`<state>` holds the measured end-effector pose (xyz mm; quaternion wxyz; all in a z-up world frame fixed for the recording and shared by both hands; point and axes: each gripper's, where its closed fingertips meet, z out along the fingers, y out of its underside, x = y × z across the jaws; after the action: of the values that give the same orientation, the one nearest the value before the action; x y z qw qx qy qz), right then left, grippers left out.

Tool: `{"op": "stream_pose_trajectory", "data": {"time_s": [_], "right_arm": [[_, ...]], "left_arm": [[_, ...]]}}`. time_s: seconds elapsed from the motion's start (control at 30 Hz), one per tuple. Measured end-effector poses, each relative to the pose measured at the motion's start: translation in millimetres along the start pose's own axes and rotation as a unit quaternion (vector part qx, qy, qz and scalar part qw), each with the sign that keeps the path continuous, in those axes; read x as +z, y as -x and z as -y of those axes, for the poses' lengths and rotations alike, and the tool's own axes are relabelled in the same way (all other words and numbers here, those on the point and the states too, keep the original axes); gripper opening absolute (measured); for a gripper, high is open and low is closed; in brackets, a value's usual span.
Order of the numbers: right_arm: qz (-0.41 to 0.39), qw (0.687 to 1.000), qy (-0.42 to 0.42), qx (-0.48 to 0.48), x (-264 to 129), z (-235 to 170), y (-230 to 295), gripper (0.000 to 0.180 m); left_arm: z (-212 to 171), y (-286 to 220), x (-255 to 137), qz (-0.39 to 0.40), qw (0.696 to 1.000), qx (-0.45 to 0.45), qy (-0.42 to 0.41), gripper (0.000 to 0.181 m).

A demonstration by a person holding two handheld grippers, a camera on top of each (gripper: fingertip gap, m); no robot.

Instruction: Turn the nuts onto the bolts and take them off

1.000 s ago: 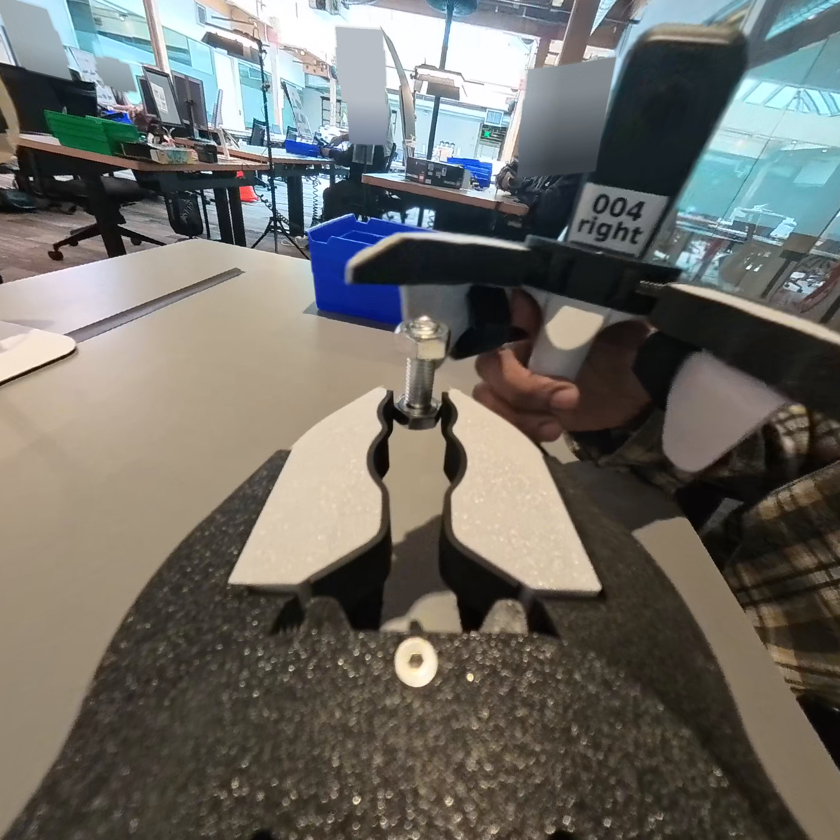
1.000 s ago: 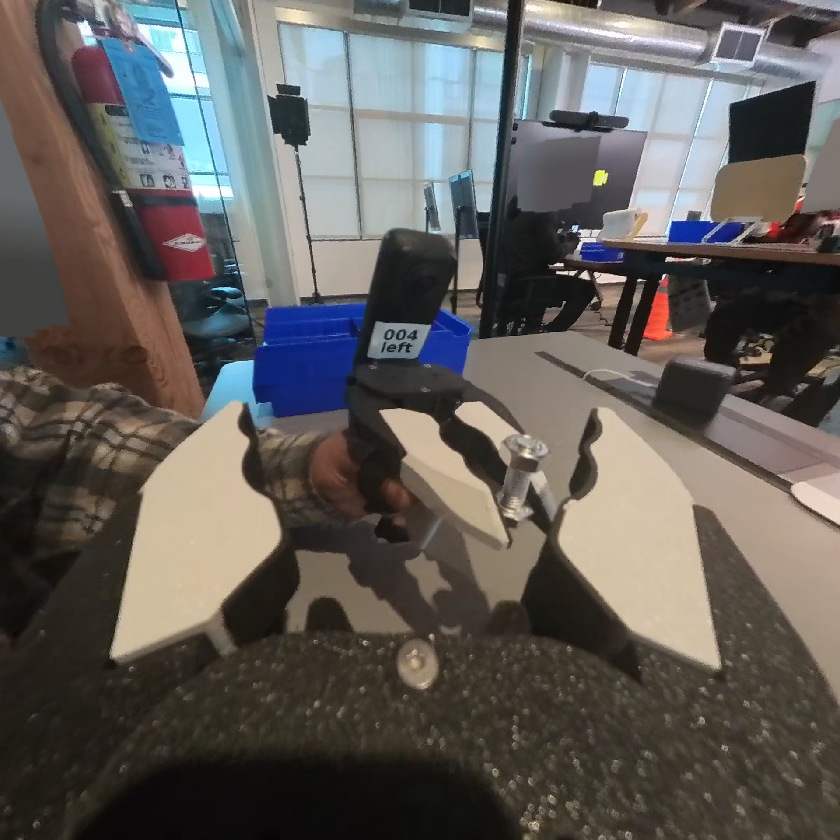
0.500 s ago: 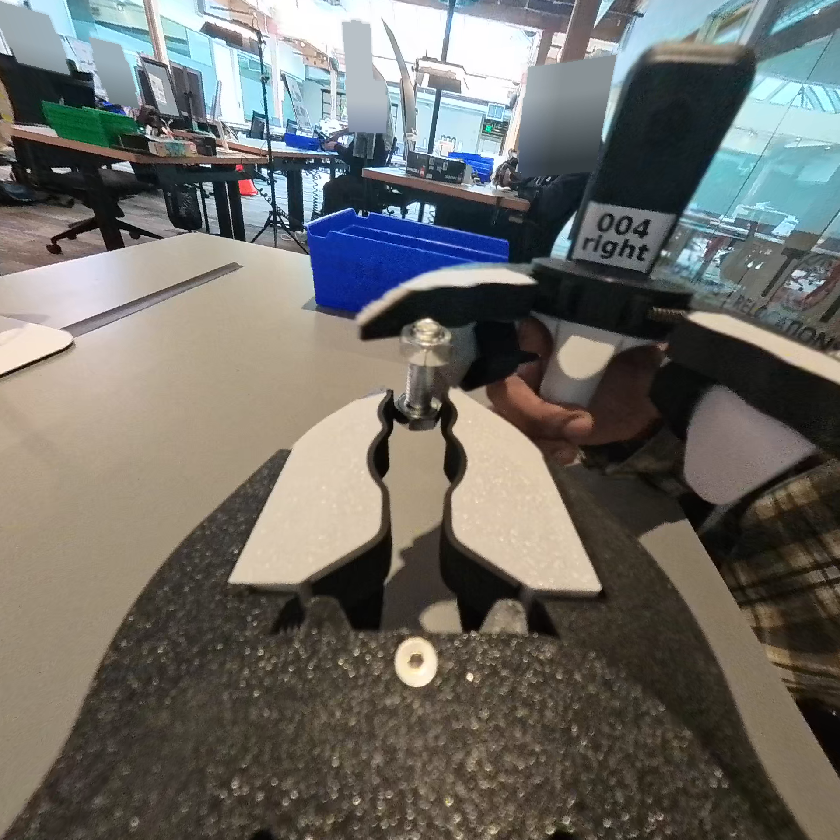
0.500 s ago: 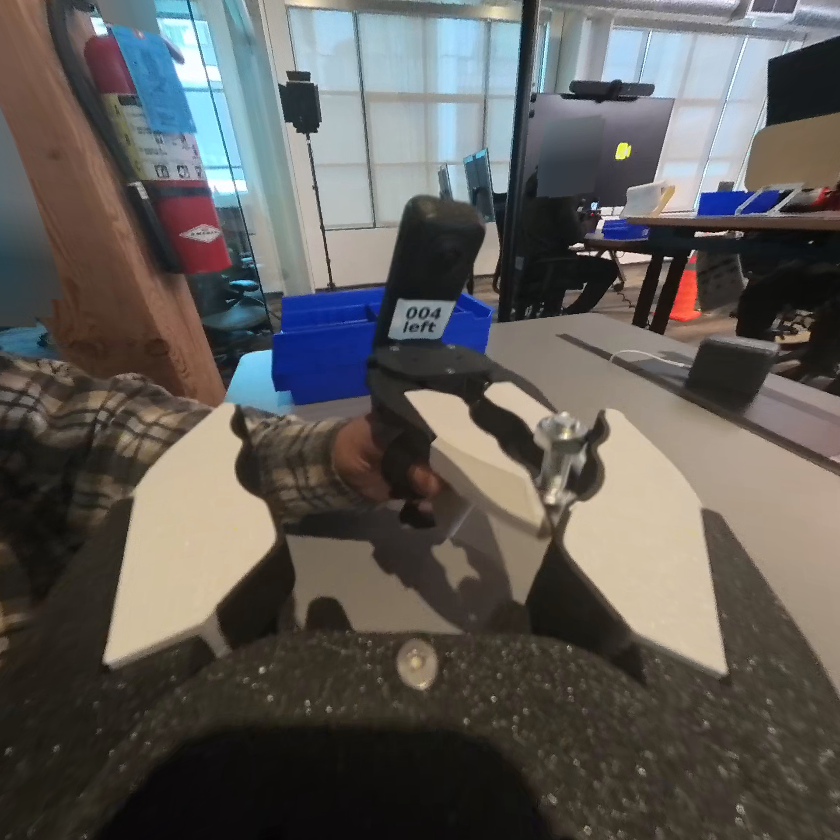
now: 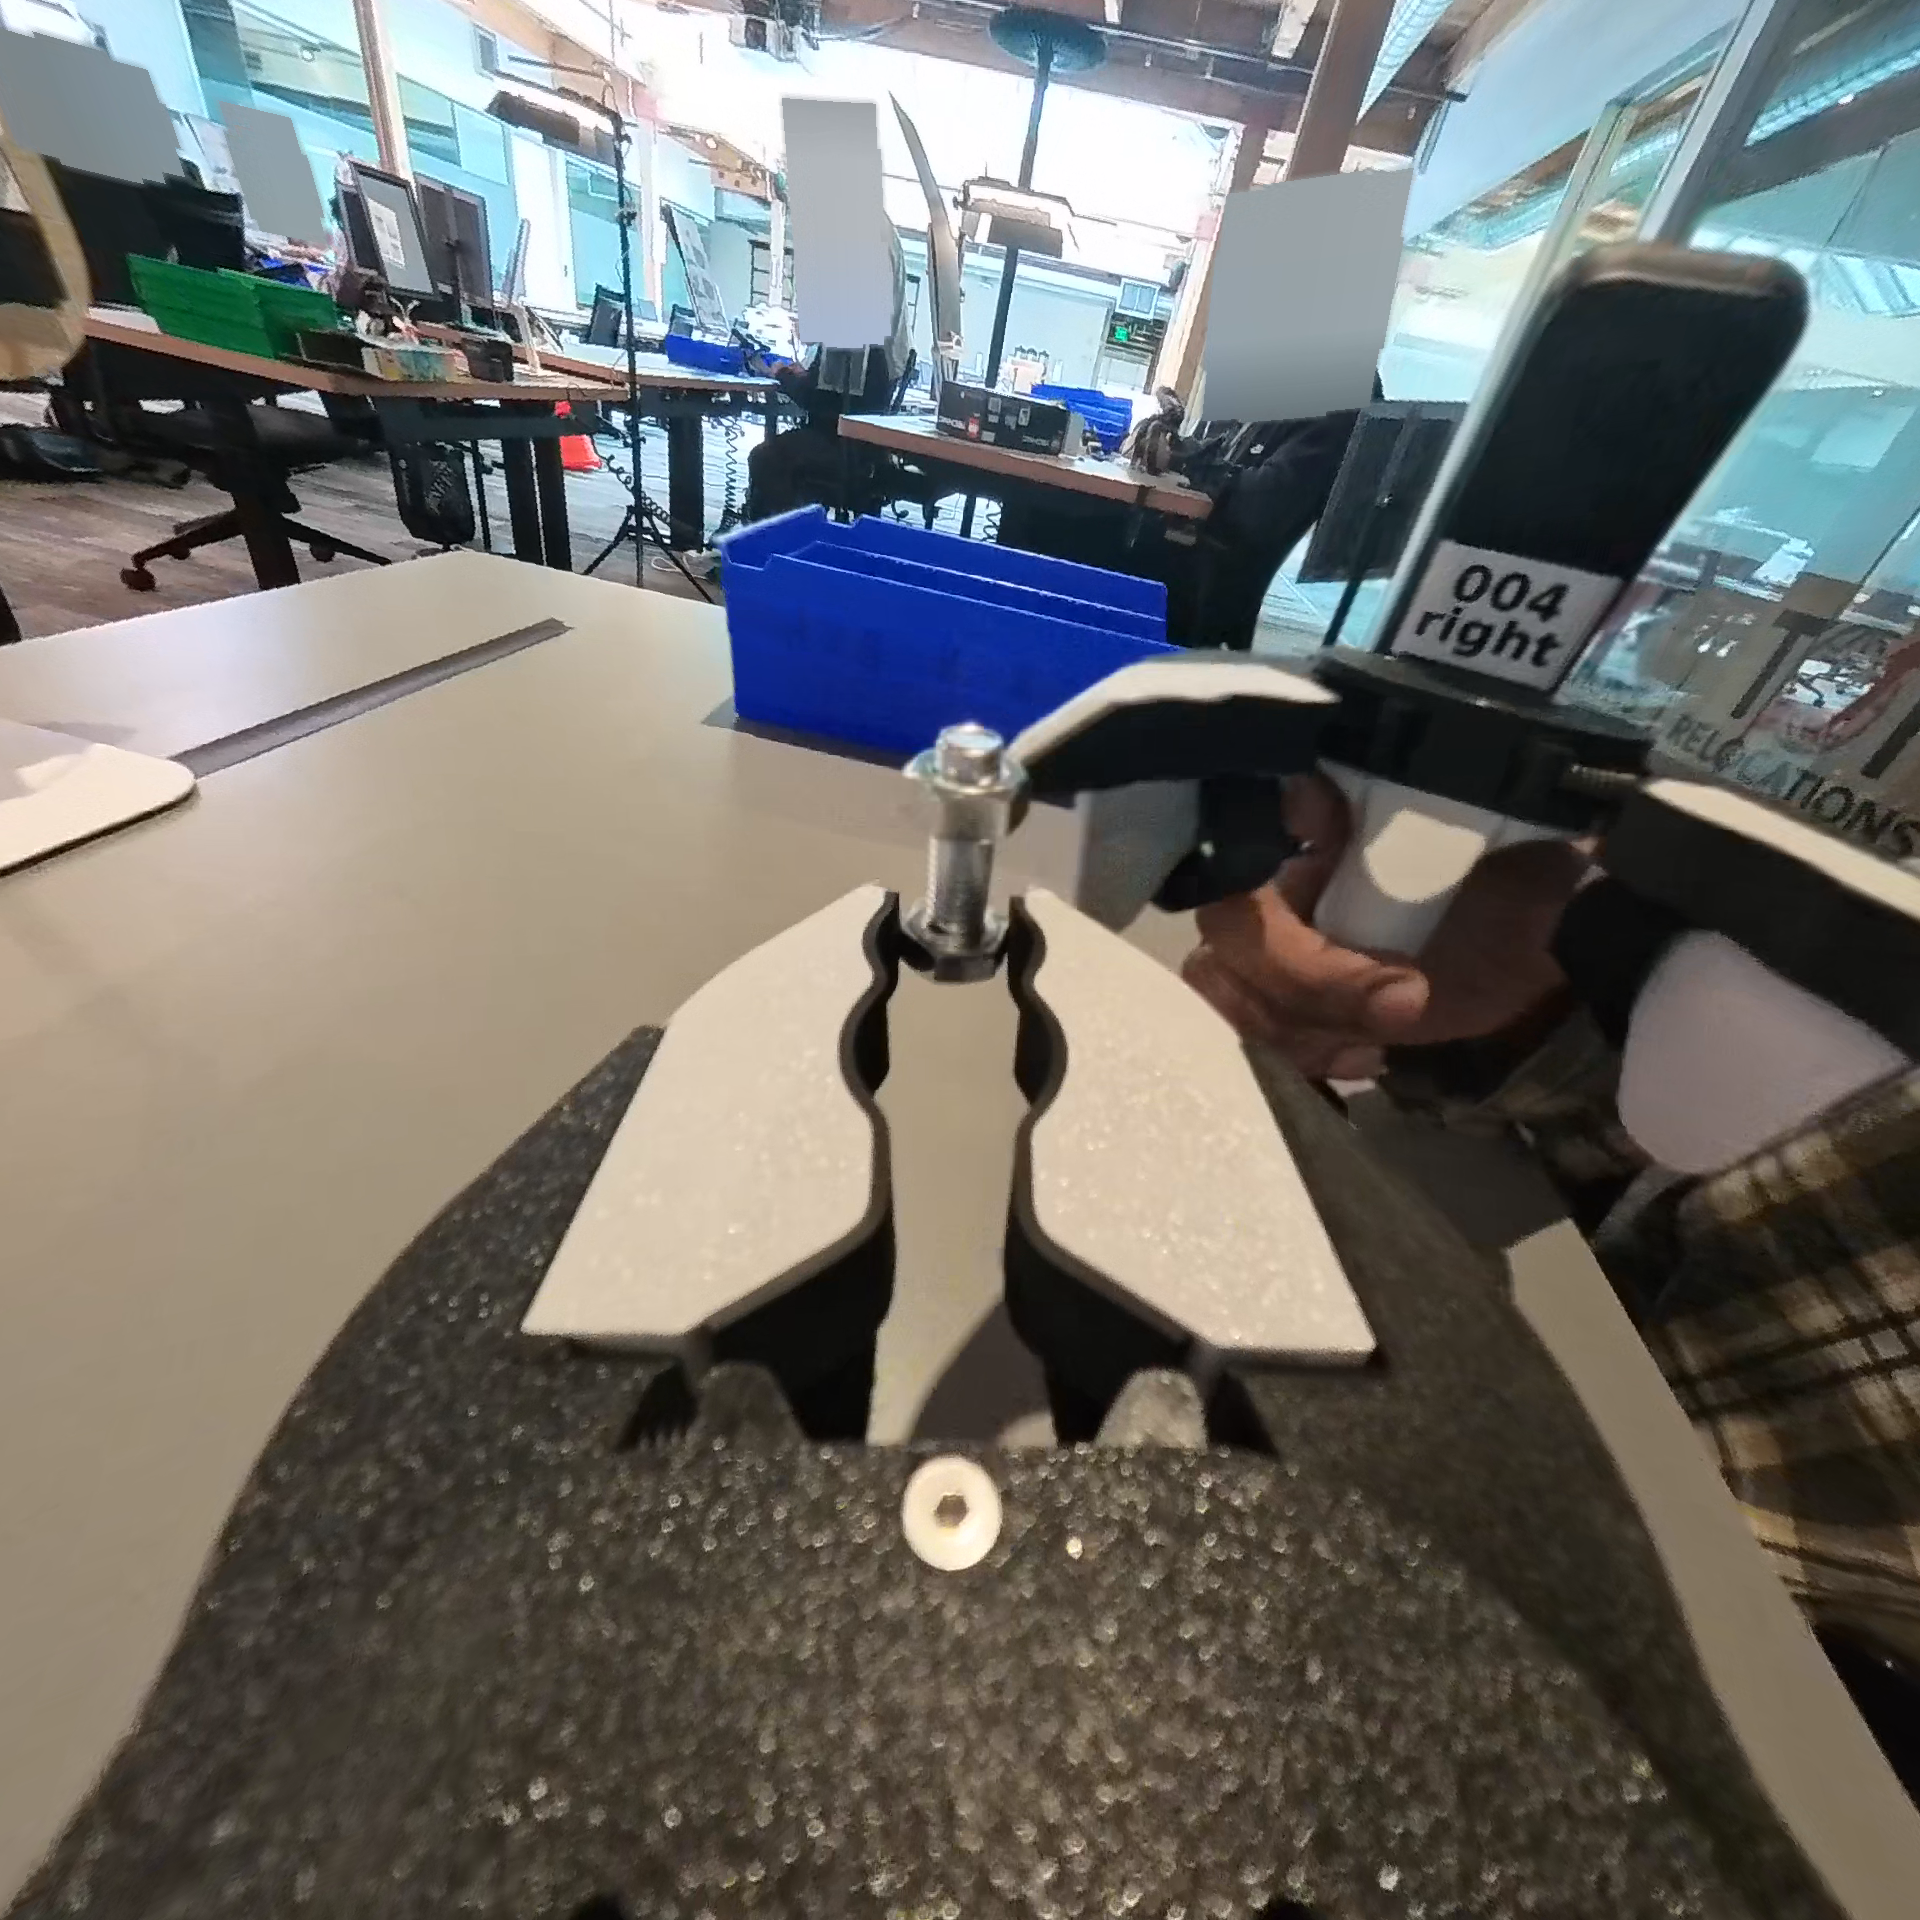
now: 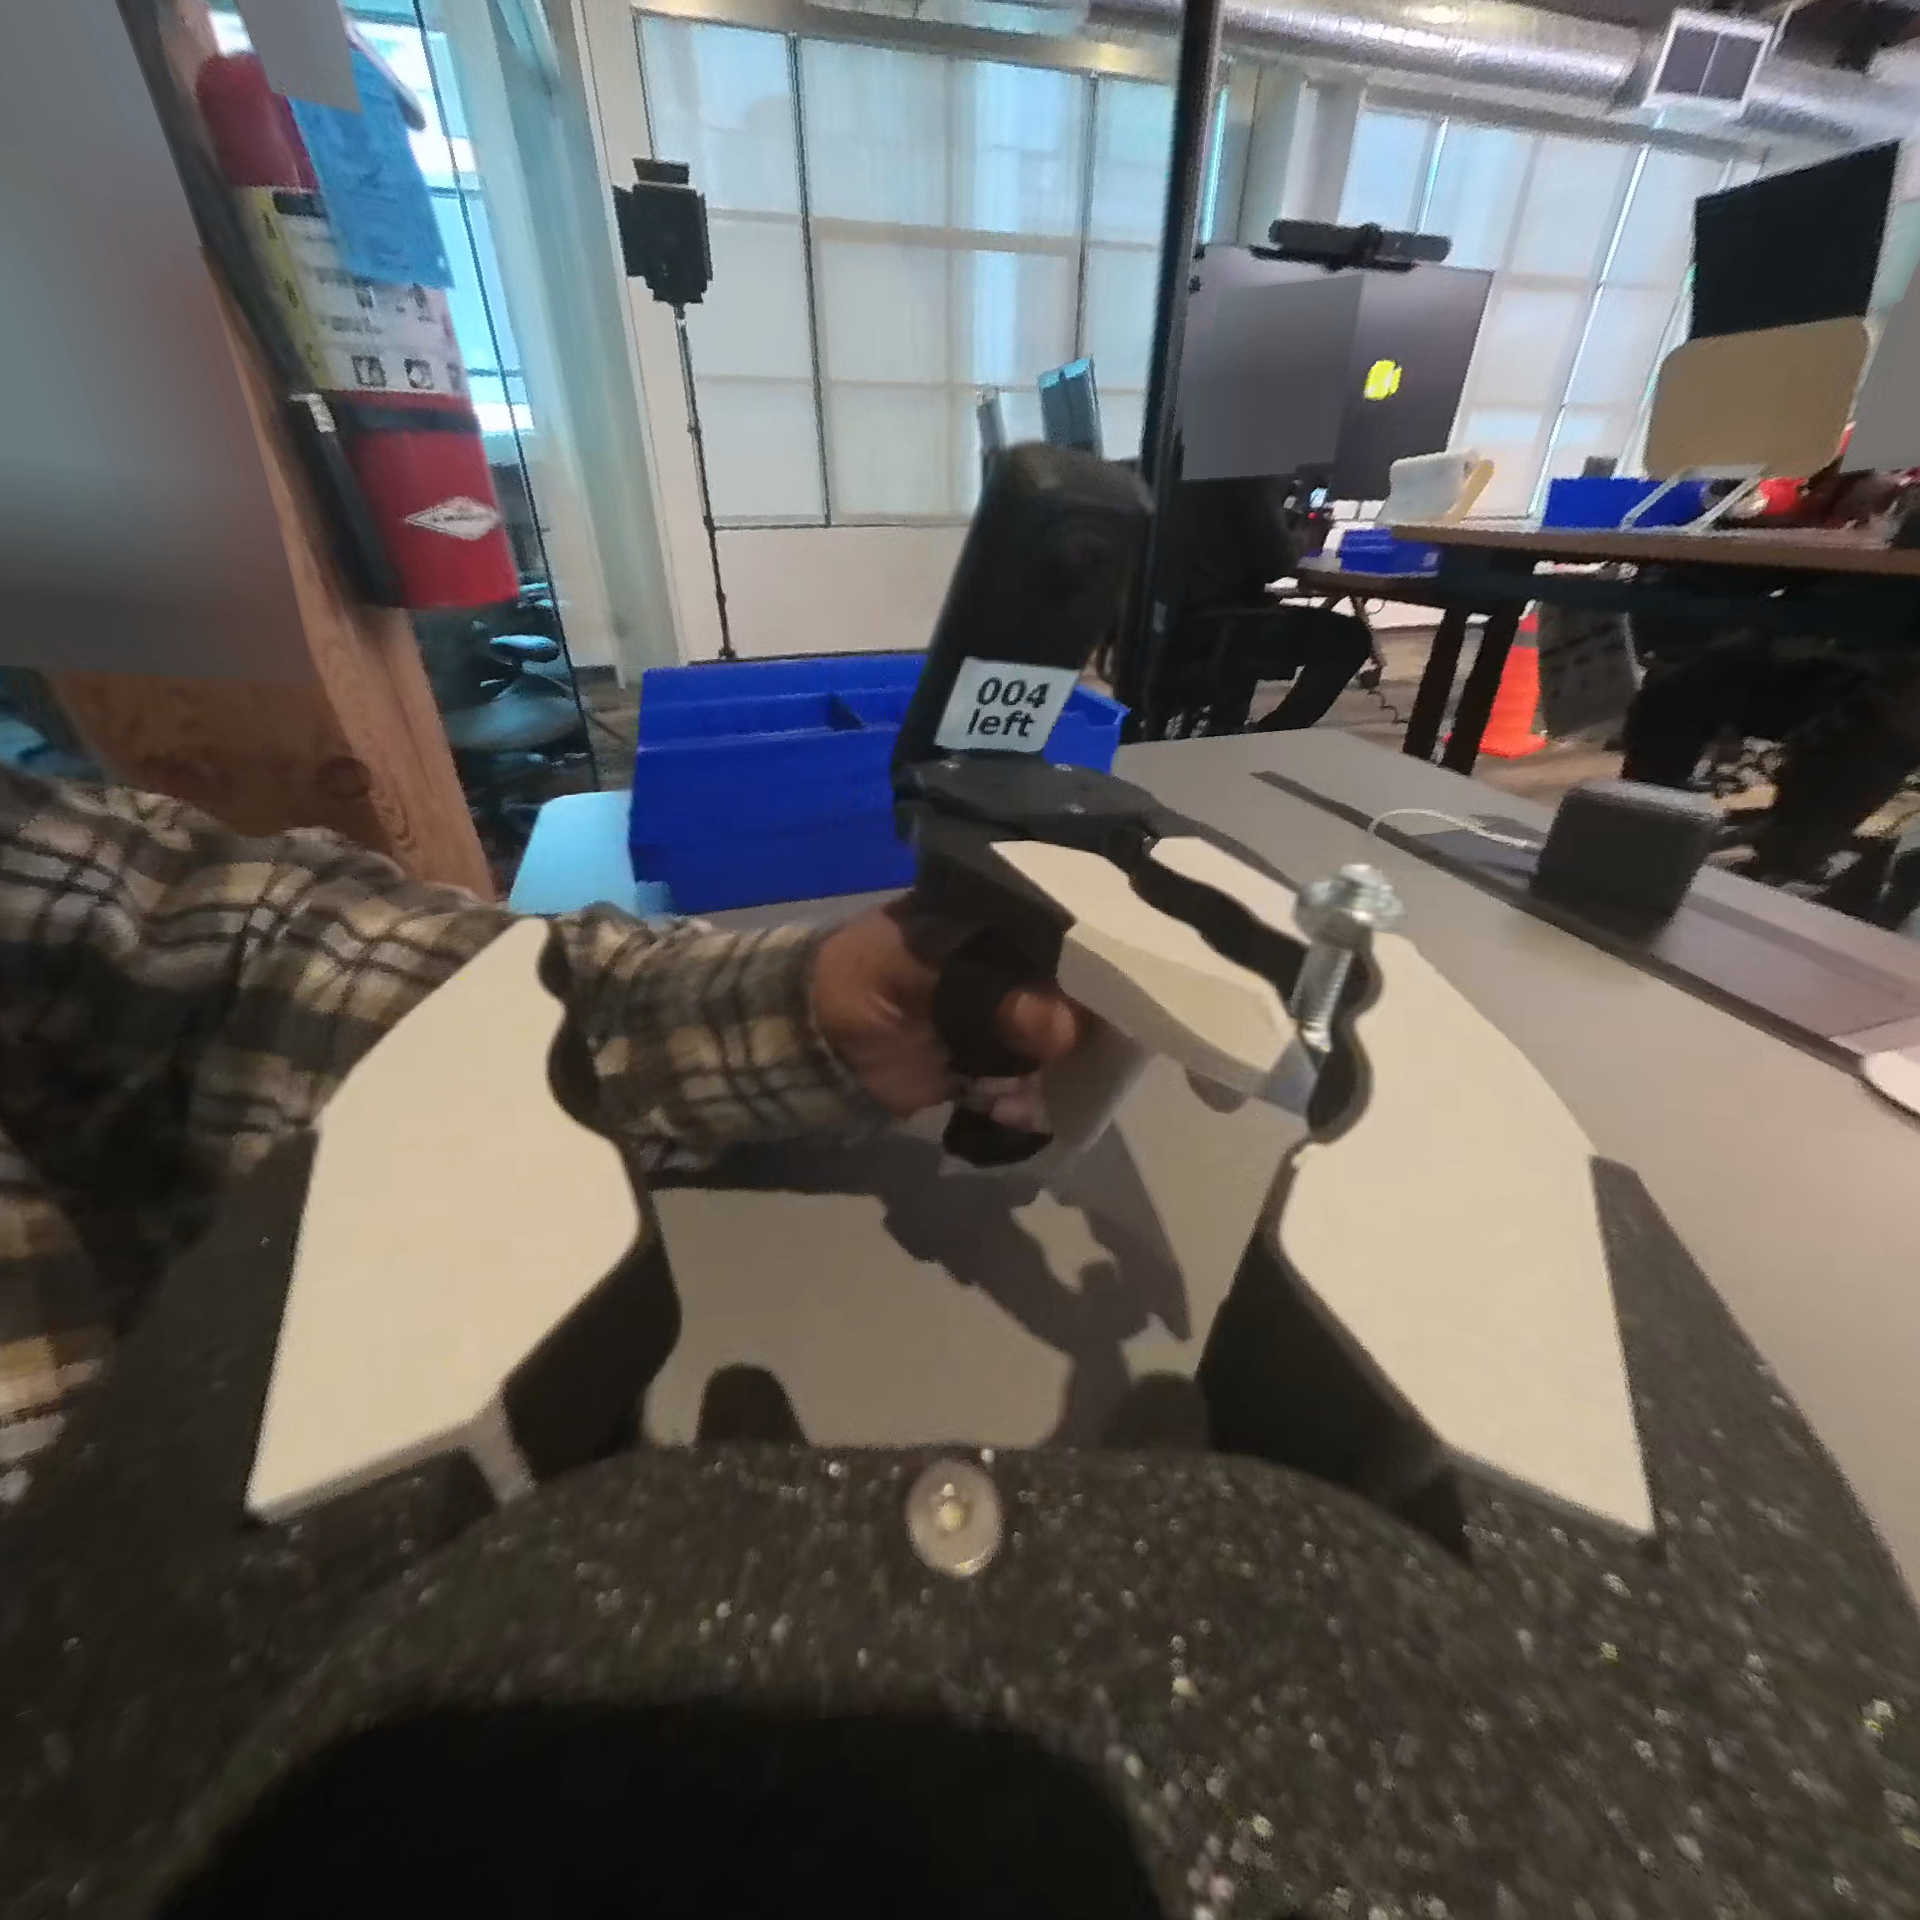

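One bolt (image 5: 961,831) stands upright, head up, its nut (image 5: 951,951) pinched at the tips of the left gripper (image 5: 951,935), whose jaws sit narrow; shank and head rise clear above the table (image 5: 364,935). Right gripper (image 6: 966,997) gapes wide, nothing held; its right finger (image 6: 1455,1195) lies just beside the bolt; closing on the head likely needs a sideways shift to centre it.

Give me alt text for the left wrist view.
The left gripper pinches the nut at the foot of an upright bolt above a grey table. The open right gripper reaches toward the bolt's head, a blue bin behind.
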<state>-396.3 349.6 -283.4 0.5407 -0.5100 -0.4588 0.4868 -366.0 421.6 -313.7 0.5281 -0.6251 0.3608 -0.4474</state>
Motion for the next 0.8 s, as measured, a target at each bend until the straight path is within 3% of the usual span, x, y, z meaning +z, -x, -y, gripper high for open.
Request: {"op": "stream_pose_trajectory", "data": {"time_s": [0.13, 0.27, 0.43, 0.67, 0.8], "right_arm": [[-0.018, 1.000, -0.012, -0.007, 6.9, 13.1, -18.3, 0.137], [0.012, 1.000, 0.006, 0.022, 22.0, -0.3, -14.6, 0.141], [-0.015, 1.000, -0.020, 0.000, -3.8, 7.4, 3.4, 0.135], [0.000, 1.000, 0.000, 0.012, 23.6, 2.1, -15.3, 0.142], [-0.013, 1.000, -0.008, 0.000, 4.3, 3.7, 0.9, 0.140]], "left_arm": [[-1.9, -0.6, 1.5, -0.005, 1.000, -0.003, 0.003, 0.019], [-1.0, -4.7, 3.0, -0.008, 1.000, 0.003, 0.002, 0.019], [0.3, 0.8, -0.7, 0.000, 1.000, -0.003, 0.000, 0.019], [-1.7, -5.7, 4.1, -0.009, 1.000, 0.002, 0.005, 0.019], [-0.3, 0.0, 0.3, 0.003, 1.000, -0.002, 0.003, 0.019]]}}
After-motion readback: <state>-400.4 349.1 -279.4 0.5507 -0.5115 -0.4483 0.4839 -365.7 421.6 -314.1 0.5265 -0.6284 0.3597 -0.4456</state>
